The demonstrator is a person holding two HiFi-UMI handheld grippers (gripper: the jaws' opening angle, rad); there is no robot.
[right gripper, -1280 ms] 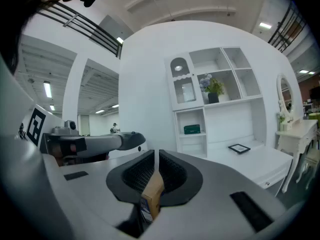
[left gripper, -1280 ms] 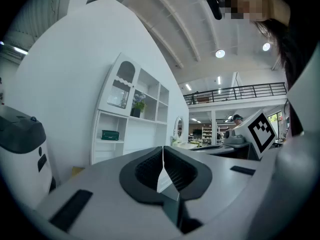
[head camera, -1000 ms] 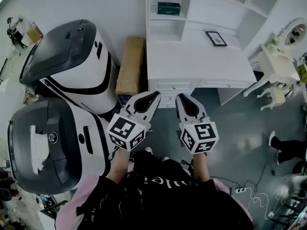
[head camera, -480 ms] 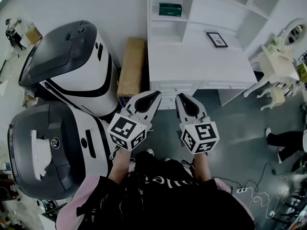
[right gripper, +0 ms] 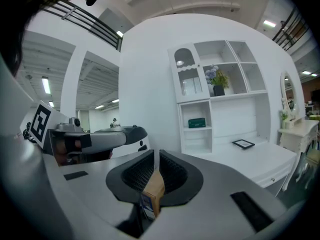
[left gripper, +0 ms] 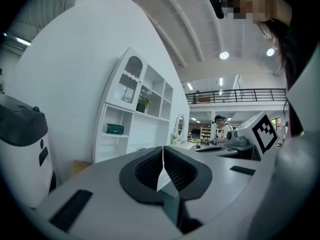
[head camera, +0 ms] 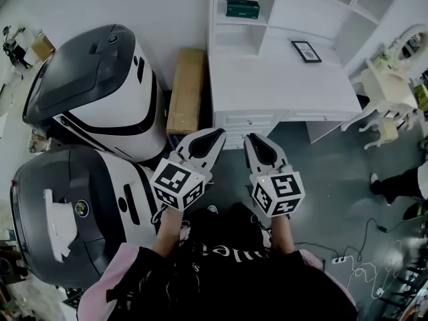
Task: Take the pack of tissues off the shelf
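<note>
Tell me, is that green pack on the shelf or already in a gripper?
On the shelf: the green pack lies in an open compartment of the white shelf unit, nothing touching it.

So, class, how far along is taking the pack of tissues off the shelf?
Done: nothing yet. The green pack of tissues sits on its shelf above the white desk. In hand: nothing; the left gripper and right gripper are both shut, empty and short of the desk. Left: reach the shelf, open a gripper, grip the pack, lift it off.
</note>
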